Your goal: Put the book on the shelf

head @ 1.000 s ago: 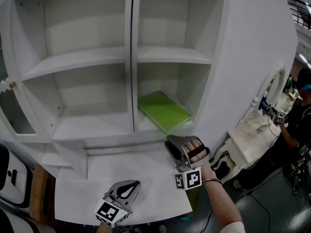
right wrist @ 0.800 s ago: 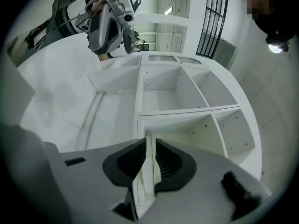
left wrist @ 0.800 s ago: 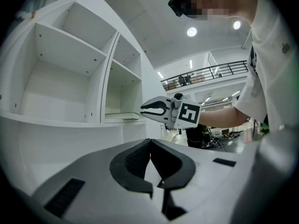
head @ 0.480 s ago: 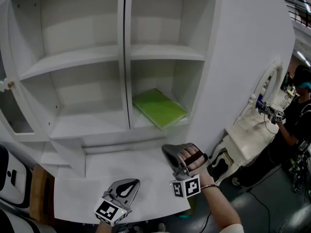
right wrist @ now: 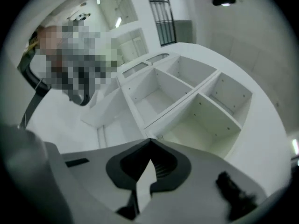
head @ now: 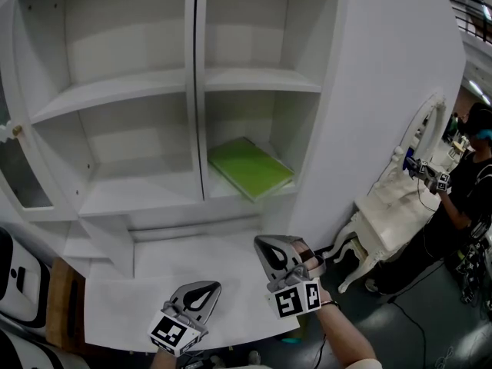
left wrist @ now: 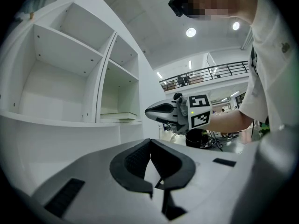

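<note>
A green book [head: 250,167] lies flat on the lower right shelf [head: 231,192] of the white cabinet. My right gripper [head: 265,246] hangs below it, over the white ledge [head: 184,260], shut with nothing between its jaws. In the right gripper view its tips [right wrist: 149,140] meet and the cabinet compartments [right wrist: 187,106] show tilted beyond. My left gripper [head: 201,292] sits low at the ledge's front, shut and empty. In the left gripper view its tips [left wrist: 149,141] touch, and the right gripper [left wrist: 161,112] shows ahead with its marker cube.
The cabinet's other shelves [head: 115,91] stand empty, split by a vertical divider [head: 194,91]. An ornate white chair [head: 392,198] stands to the right of the cabinet. A person [head: 469,183] stands at the far right edge with grippers. A wooden piece [head: 58,302] sits lower left.
My right gripper has drawn back down and away from the shelf, leaving the green book lying there. The left gripper has barely moved.
</note>
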`<action>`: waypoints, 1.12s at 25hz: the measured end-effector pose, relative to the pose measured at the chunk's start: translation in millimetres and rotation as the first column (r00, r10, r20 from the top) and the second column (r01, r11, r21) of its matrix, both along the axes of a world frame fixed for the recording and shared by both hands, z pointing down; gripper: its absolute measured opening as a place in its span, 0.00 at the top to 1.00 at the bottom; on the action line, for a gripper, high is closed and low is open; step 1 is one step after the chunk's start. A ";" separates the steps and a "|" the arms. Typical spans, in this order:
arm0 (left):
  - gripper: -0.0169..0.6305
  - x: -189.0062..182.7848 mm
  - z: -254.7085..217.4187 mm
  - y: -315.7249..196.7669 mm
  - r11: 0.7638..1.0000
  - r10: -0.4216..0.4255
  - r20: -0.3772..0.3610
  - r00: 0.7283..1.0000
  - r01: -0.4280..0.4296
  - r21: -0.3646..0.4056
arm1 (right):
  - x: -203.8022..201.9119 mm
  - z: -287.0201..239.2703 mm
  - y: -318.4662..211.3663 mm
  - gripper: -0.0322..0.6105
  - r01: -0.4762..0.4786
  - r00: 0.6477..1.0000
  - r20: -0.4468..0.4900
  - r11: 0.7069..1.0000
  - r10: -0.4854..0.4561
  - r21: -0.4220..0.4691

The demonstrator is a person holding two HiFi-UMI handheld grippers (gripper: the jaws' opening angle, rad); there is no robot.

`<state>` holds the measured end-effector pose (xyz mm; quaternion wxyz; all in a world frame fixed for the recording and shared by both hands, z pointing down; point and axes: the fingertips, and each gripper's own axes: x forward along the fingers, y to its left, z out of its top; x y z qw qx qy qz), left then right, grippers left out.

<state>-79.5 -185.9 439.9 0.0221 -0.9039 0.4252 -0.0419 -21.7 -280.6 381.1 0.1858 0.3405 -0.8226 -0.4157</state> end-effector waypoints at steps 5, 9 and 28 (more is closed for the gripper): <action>0.96 -1.4 0.9 1.5 1.000 -0.006 0.001 1.000 0.006 -0.001 | -4.2 2.0 18.3 0.93 0.121 0.968 0.244 0.961 -0.059 -0.249; 0.96 -2.2 1.1 4.5 1.000 -0.012 -0.009 1.000 0.012 0.002 | -9.7 6.3 36.5 0.93 0.228 0.919 0.386 0.906 -0.079 -0.357; 0.96 -4.2 28.1 32.4 0.997 -0.069 -0.085 0.994 0.067 -0.030 | -26.4 74.0 110.3 0.93 0.328 0.830 0.558 0.789 0.022 -0.519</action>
